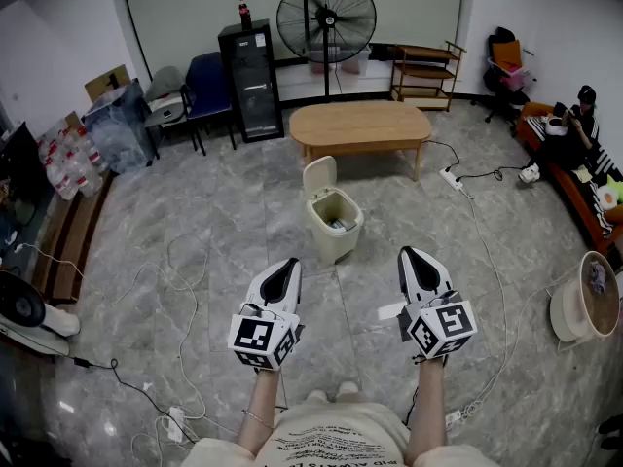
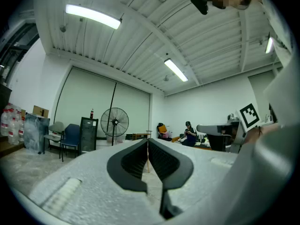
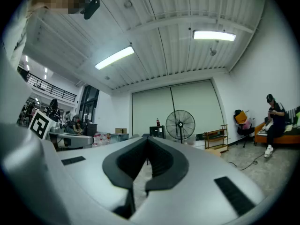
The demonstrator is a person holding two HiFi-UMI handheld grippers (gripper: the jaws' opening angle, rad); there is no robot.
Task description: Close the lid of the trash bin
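- Grey marbled floor tiles (image 1: 224,212) are seen throughout the room, crossed by loose cables (image 1: 185,300).
- Nearest the camera, the left gripper (image 1: 288,264) and the right gripper (image 1: 410,254) are held side by side and level, well apart from each other, each pointed ahead over the floor.
- The jaws of the left gripper are pressed together, with nothing caught between them.
- The jaws of the right gripper are likewise met at their tips, and nothing is held there.
- Ahead of both grippers, roughly midway between them, the trash bin (image 1: 336,232) is stood on the floor, clear of either gripper. Its lid (image 1: 319,176) is raised upright at its far side, and the inside is left exposed.
- Just behind the bin a low wooden table (image 1: 360,125) is placed.
- Farther back, a pedestal fan (image 1: 326,17), a black cabinet (image 1: 250,81) with a bottle (image 1: 244,13) on top, and a blue chair (image 1: 206,81) are lined along the far wall.
- At the right edge a person (image 1: 582,115) is seated.
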